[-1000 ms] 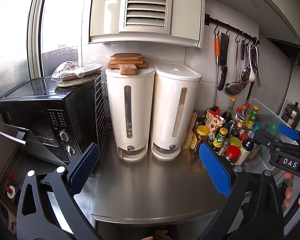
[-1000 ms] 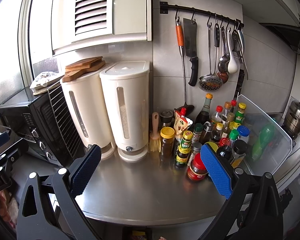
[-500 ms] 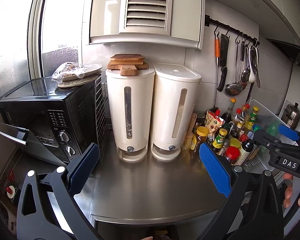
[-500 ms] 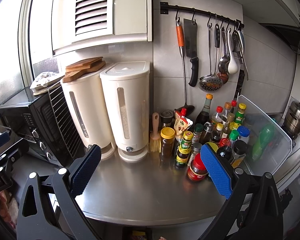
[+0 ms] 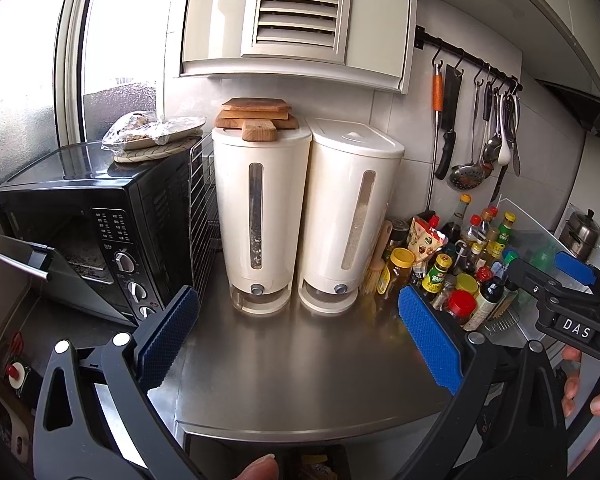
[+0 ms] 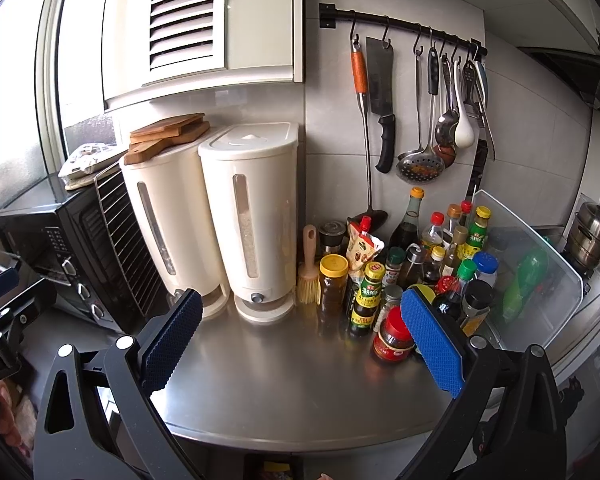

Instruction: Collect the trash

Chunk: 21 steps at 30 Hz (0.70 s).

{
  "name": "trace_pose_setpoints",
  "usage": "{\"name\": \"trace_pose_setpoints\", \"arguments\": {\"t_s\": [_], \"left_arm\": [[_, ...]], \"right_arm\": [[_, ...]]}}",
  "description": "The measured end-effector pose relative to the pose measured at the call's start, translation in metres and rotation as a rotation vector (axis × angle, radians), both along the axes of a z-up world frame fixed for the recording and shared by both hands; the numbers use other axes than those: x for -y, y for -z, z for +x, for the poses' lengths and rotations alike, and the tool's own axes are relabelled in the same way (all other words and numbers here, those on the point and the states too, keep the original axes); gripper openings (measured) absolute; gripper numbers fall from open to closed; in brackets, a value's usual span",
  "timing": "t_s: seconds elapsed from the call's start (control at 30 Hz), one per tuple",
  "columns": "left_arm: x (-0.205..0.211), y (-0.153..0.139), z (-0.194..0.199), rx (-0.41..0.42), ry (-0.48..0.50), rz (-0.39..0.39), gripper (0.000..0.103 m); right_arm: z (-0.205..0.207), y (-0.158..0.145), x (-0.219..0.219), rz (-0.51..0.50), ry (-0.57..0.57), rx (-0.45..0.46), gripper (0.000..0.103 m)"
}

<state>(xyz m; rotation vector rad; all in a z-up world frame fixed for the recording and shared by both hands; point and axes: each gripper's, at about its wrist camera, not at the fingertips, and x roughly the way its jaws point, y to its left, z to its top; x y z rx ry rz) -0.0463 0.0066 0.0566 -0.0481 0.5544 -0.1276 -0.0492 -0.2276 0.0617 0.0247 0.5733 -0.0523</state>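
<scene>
No loose trash shows on the steel counter (image 5: pixel 300 364); the same counter fills the right wrist view (image 6: pixel 300 380). My left gripper (image 5: pixel 300 336) is open and empty, held above the counter's front edge. My right gripper (image 6: pixel 300 332) is open and empty too, above the counter, and it appears at the right edge of the left wrist view (image 5: pixel 568 296). A wrapped plate of food (image 5: pixel 152 132) sits on the black oven (image 5: pixel 96 216). A crumpled sauce pouch (image 6: pixel 362 248) stands among the bottles.
Two white grain dispensers (image 5: pixel 308 216) stand at the back, wooden boards (image 5: pixel 256 116) on the left one. Several condiment bottles (image 6: pixel 420 272) crowd the right, beside a clear splash guard (image 6: pixel 532 272). Knives and ladles (image 6: pixel 420 112) hang on a wall rail. The oven door hangs open at left.
</scene>
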Motion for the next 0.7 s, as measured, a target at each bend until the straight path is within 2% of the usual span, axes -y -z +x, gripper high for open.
{"name": "trace_pose_setpoints", "arguments": {"t_s": [0.33,0.6,0.7], "left_arm": [[-0.0002,-0.0012,-0.0023,0.010,-0.001,0.000,0.095],[0.0041,-0.0024,-0.0042,0.034,-0.041,0.073,0.095],[0.0034,-0.0012,-0.0029,0.019,-0.038,0.064,0.095]], "right_arm": [[0.0029,0.0050,-0.0001,0.007,-0.006,-0.014,0.100],[0.0067,0.0060,-0.0016,0.017,-0.020,-0.017,0.100],[0.0076,0.0068,-0.0037,0.018,-0.026,-0.019,0.100]]}}
